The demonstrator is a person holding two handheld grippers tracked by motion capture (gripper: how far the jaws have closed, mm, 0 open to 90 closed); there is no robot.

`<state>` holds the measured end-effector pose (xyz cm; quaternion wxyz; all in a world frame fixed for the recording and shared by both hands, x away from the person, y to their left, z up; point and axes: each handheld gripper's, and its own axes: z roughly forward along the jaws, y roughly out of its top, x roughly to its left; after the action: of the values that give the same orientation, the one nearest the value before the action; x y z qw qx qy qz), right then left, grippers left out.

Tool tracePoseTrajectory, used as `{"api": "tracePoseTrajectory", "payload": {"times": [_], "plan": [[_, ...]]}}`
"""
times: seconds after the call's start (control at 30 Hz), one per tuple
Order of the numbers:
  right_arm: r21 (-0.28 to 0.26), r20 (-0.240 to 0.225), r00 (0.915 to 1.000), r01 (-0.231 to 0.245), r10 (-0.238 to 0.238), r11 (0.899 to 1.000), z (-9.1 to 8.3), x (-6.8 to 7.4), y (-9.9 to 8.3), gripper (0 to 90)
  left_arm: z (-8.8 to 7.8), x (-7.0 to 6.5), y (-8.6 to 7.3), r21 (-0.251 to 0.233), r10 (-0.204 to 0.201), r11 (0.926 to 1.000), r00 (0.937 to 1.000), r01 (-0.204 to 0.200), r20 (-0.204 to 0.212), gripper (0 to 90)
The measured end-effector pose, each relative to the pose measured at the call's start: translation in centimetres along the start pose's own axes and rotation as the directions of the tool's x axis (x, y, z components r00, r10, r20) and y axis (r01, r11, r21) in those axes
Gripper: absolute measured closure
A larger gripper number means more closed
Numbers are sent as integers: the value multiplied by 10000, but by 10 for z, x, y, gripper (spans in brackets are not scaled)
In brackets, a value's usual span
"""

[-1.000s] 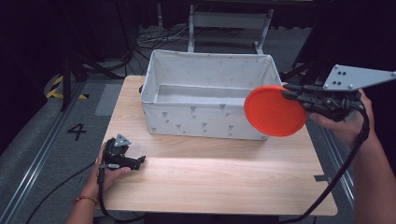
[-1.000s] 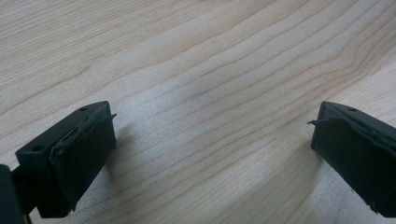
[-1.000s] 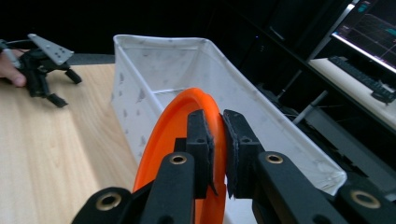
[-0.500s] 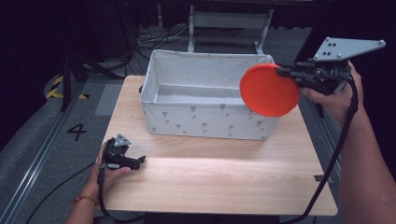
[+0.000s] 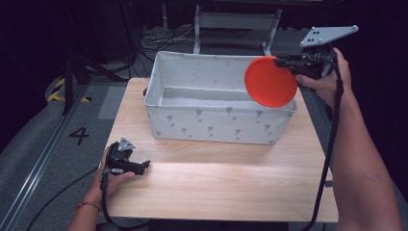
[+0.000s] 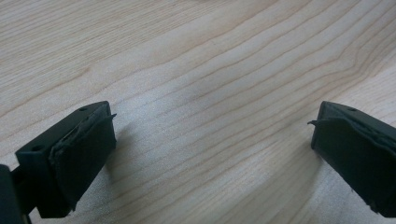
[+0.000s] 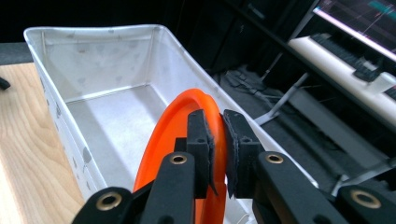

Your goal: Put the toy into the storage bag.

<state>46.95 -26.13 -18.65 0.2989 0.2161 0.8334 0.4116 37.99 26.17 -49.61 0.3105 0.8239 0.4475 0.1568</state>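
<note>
The white bin [image 5: 219, 113] at the bench's [image 5: 216, 187] far edge looks empty, as far as its visible floor shows. The right claw [image 7: 217, 140] clamps the orange plate's [image 5: 270, 82] rim, holding it on edge over the bin's right end. The left claw [image 6: 210, 140] rests wide open, gripping nothing, near the bench's front-left corner.

**Around your workspace**

You are working at a pale wooden table [image 5: 231, 183] with plain grain. To your left, the grey floor carries a black number 4 [image 5: 79, 135], with a strip of yellow-and-black tape [image 5: 57, 90] farther back and a metal rail [image 5: 33, 178] running alongside. Behind the table stands a grey metal frame [image 5: 235, 21], with loose cables [image 5: 154, 41] near it. In your right gripper view, a keyboard [image 7: 336, 58] sits below a lit screen [image 7: 369, 14].
</note>
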Motion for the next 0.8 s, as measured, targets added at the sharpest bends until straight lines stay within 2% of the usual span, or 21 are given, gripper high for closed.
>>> {"api": "tracePoseTrajectory", "payload": {"times": [0.1, 0.37, 0.53, 0.67, 0.8], "plan": [[377, -23, 10000, 35, -34, 9993, 14, -5, -4, 821, 0, 0, 0, -3, -3, 10000, 10000, 3, -3, 2], [966, -260, 9993, -245, 271, 9950, 46, -13, -18, 820, 0, 0, 1, 55, -36, 10000, 10000, 36, -41, 2], [1289, -431, 9988, -167, 224, 9915, 62, -12, -24, 821, 0, 0, 1, 46, -37, 10000, 10000, 37, -41, 2], [1625, -734, 9969, -148, 270, 9866, 75, -10, -30, 820, 0, 0, 1, 51, -49, 10000, 10000, 49, -38, 2], [2040, -1143, 9934, 129, 107, 9789, 90, -7, -39, 820, 0, 0, 1, 49, -27, 10000, 10000, 27, -31, 2]]}}
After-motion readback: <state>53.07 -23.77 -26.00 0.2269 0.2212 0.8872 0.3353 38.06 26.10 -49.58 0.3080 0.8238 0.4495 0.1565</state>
